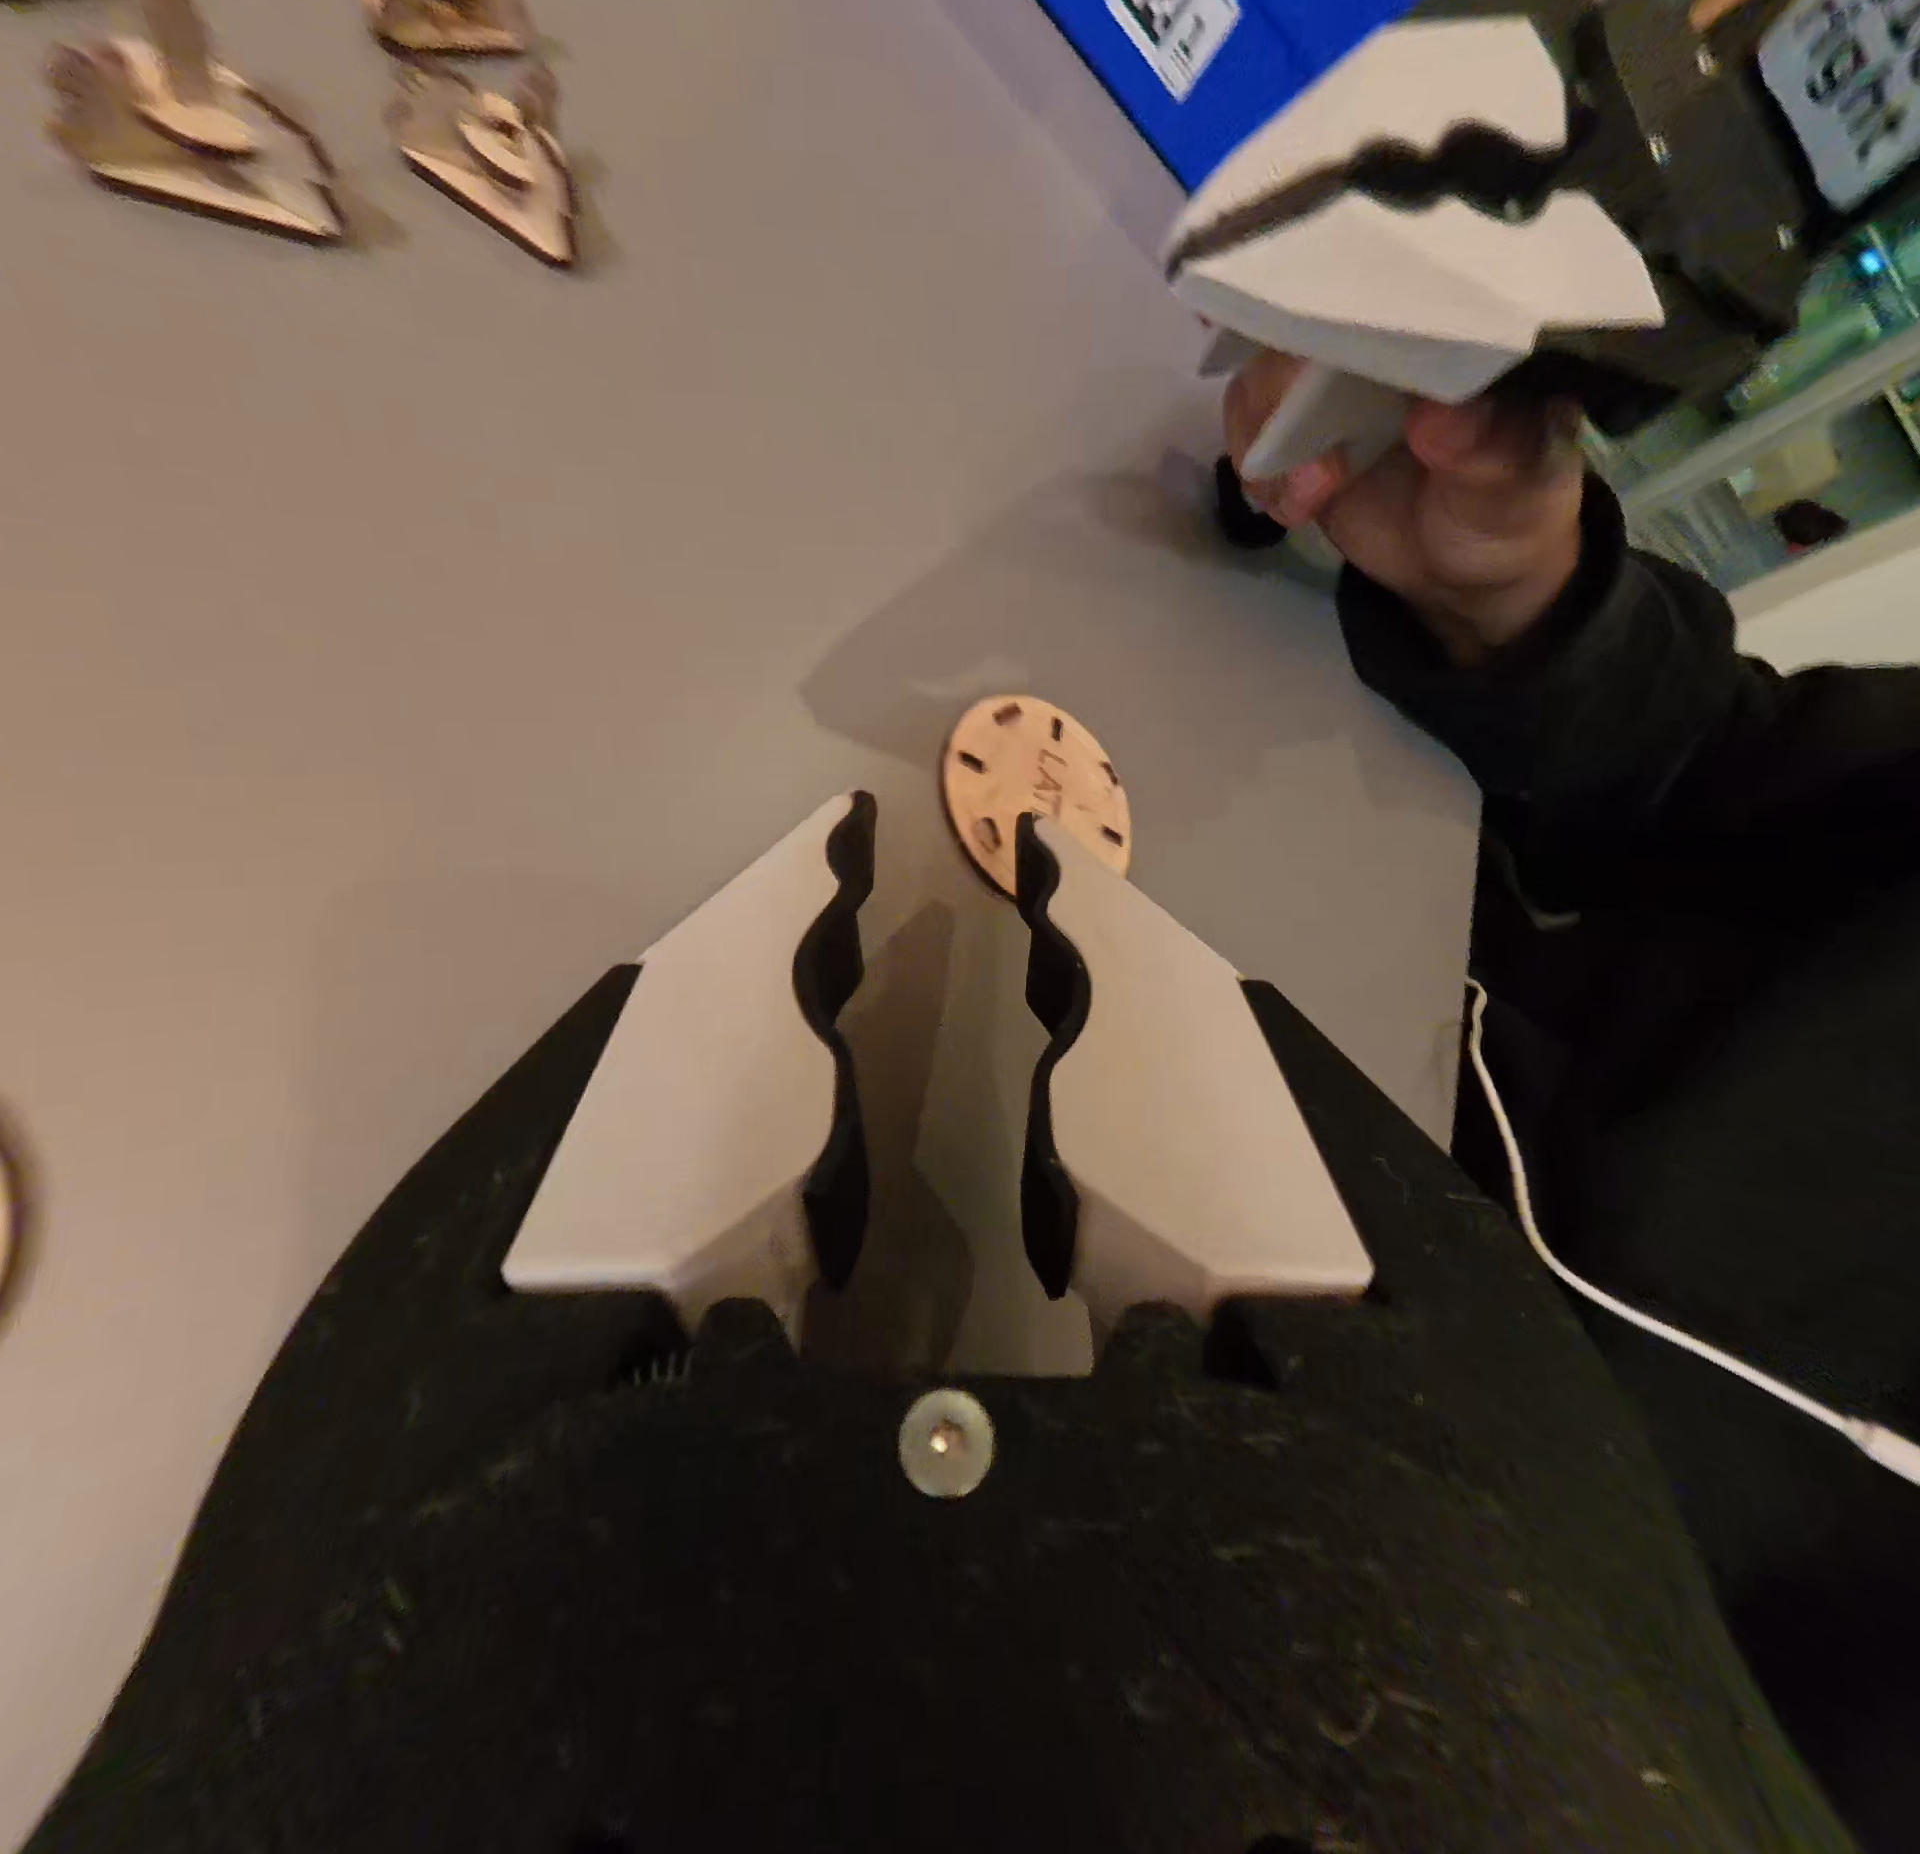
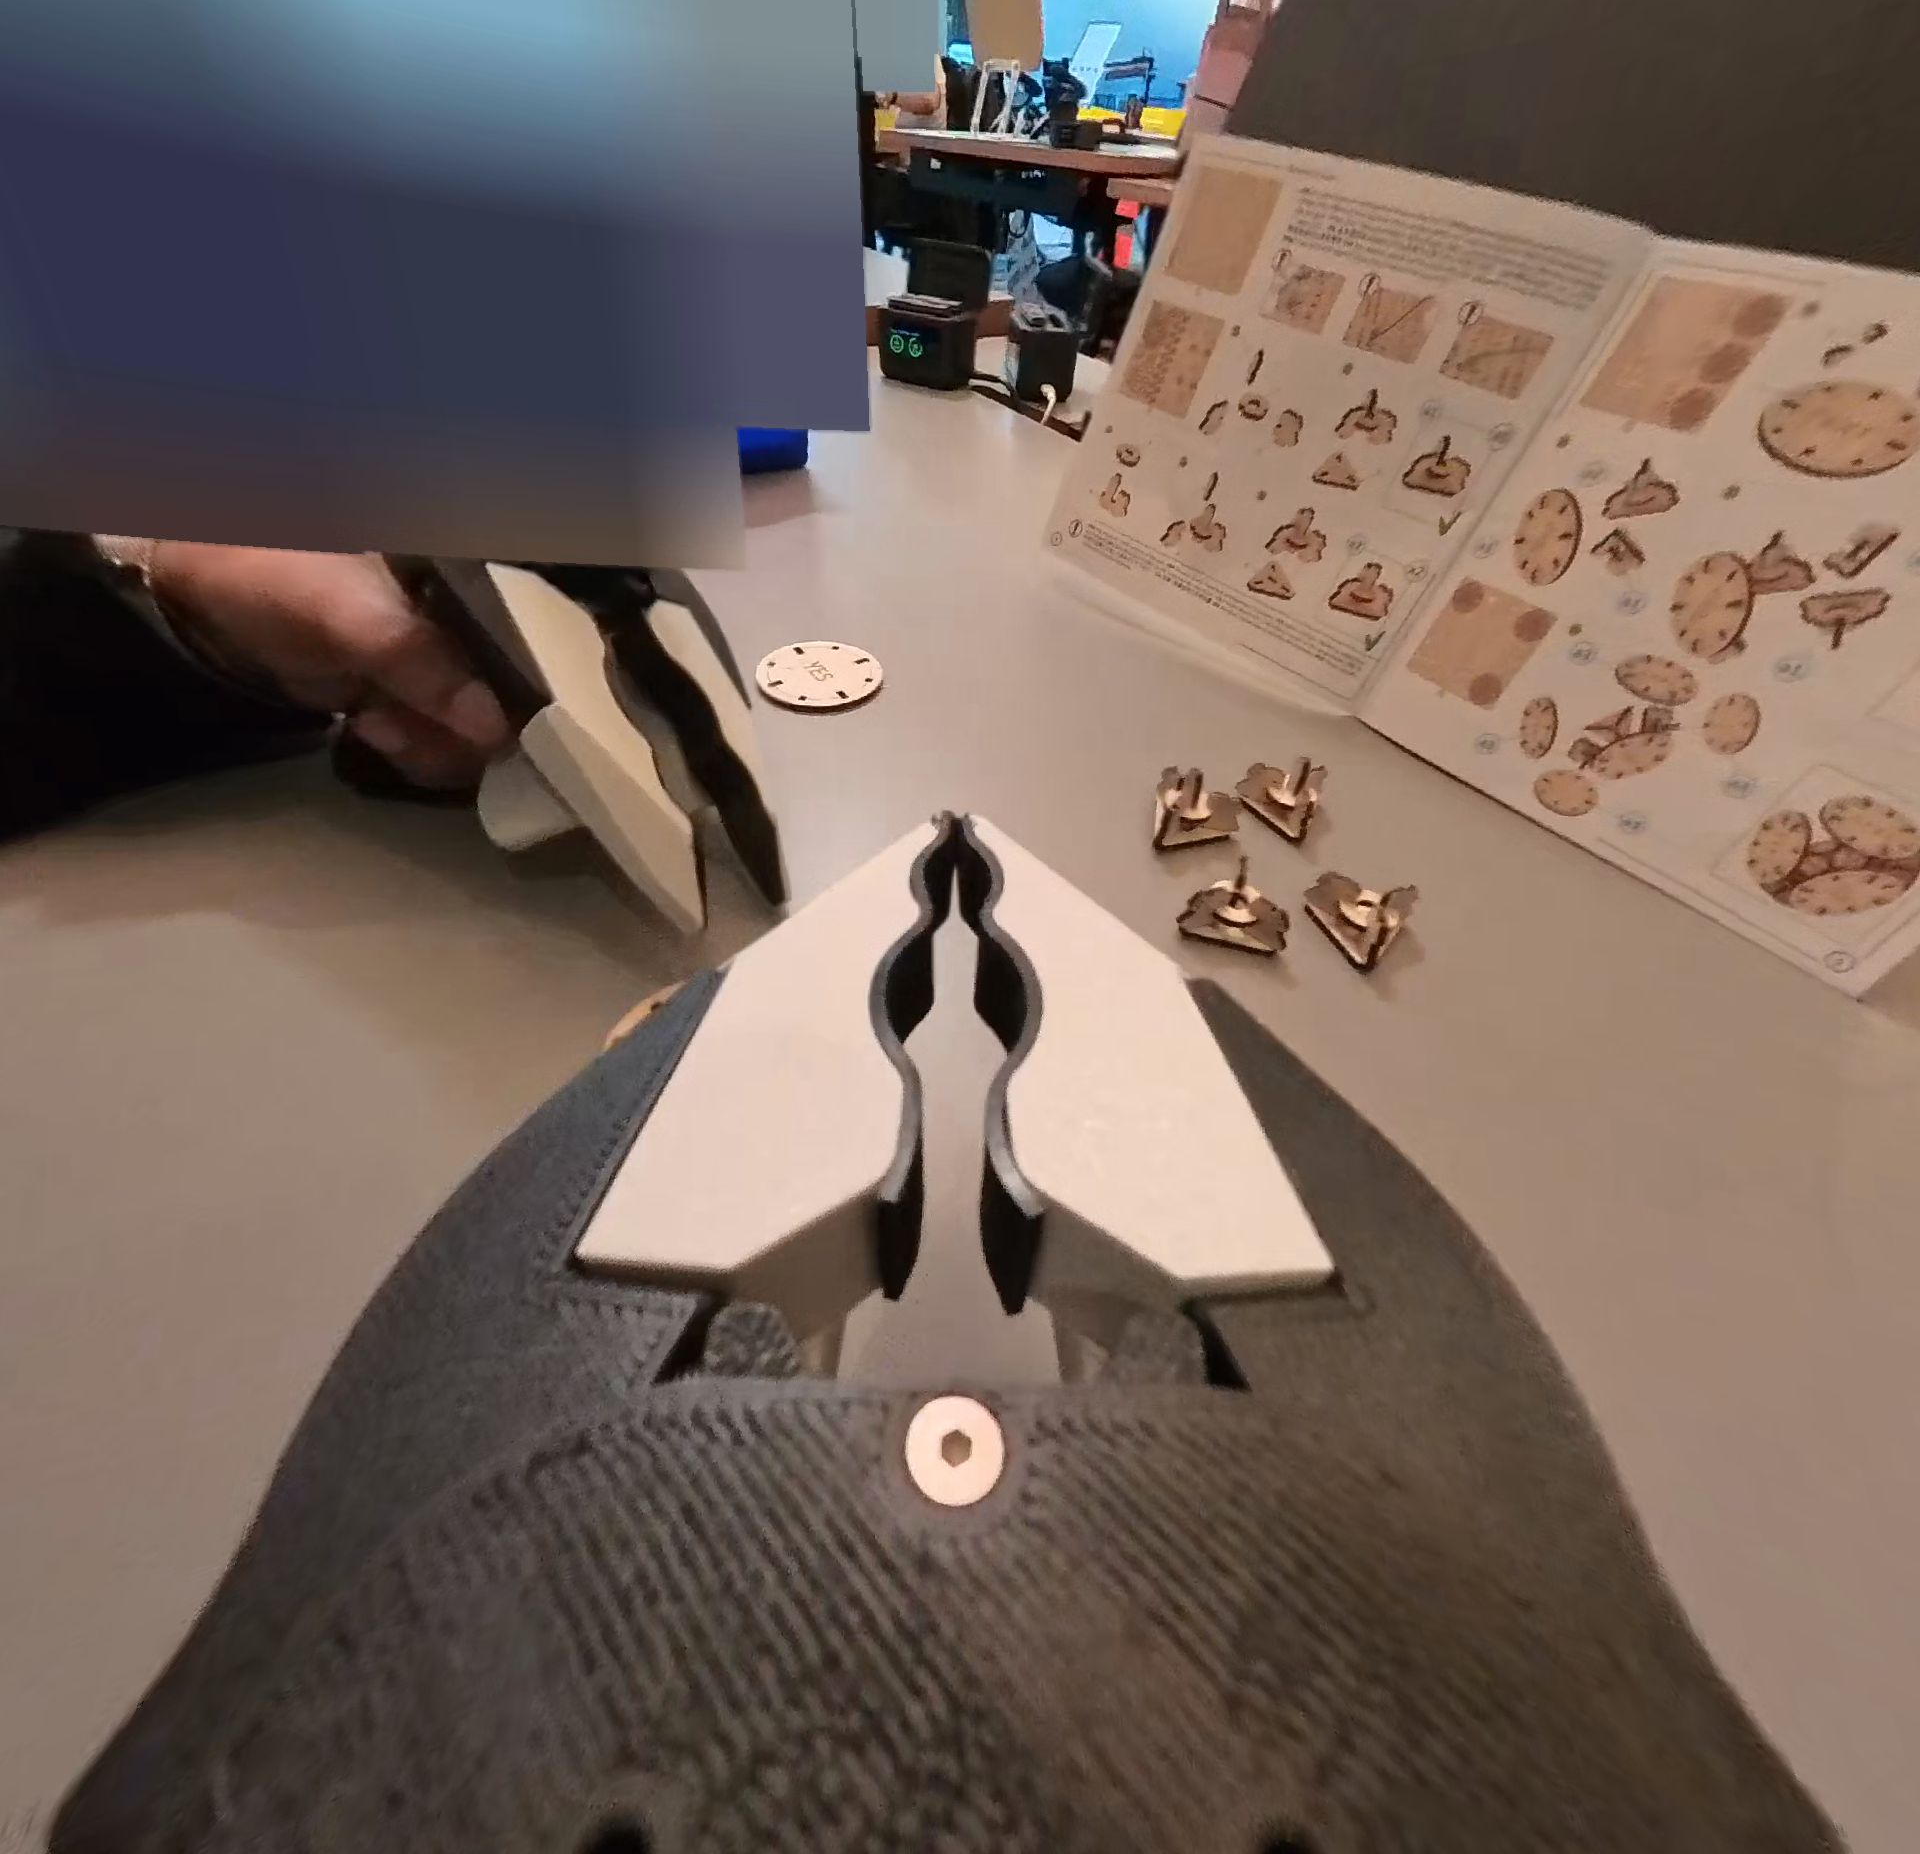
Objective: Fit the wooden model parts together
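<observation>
On grey table [image 1: 416,557], left gripper [image 1: 945,817] parted, empty, beside wooden disc [image 1: 1023,765]; right gripper [image 2: 954,823] closed empty, raised clear

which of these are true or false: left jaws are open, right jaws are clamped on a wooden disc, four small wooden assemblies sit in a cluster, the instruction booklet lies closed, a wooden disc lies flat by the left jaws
1. The left gripper has its jaws open. True.
2. The right gripper is clamped on a wooden disc. False: its jaws are shut with nothing visible between them.
3. Four small wooden assemblies sit in a cluster. True.
4. The instruction booklet lies closed. False: it is spread open.
5. A wooden disc lies flat on the table by the left jaws. True.
</observation>
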A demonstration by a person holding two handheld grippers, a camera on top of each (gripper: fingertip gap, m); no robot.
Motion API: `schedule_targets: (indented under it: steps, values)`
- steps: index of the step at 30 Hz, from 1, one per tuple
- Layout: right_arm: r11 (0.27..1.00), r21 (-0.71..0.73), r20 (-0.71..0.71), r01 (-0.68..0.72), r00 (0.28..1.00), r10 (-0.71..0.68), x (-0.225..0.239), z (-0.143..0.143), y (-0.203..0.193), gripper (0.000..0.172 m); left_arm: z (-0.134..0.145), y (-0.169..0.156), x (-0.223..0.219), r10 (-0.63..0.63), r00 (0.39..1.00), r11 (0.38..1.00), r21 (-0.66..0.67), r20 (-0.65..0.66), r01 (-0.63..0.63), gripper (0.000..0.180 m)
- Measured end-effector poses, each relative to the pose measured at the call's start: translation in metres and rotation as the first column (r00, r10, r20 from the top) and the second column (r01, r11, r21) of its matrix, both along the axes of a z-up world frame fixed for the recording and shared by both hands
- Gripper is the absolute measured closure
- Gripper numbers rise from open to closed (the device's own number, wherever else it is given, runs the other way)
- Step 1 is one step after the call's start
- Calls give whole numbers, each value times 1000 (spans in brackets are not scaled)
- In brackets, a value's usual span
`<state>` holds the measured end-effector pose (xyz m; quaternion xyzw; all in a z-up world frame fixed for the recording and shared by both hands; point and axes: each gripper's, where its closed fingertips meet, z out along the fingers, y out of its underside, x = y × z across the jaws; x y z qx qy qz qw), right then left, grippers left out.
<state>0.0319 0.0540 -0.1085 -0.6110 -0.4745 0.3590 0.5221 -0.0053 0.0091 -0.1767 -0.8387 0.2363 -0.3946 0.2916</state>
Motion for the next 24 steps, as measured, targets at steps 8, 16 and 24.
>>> schedule_targets:
  steps: [8, 16, 24]
  values:
    - [998, 51, 100, -25, 995, 20, -3, -12, -5, 172, 12, 1, -2, -12, 999, 989, 144, -35, 17, 180]
    - [990, -66, 270, -126, 953, 140, -11, -43, -22, 172, -10, -17, 16, -112, 927, 938, 271, -358, 218, 180]
    - [986, -22, 440, -168, 884, 160, -16, -69, -34, 172, -12, -19, 17, -133, 928, 944, 239, -348, 225, 180]
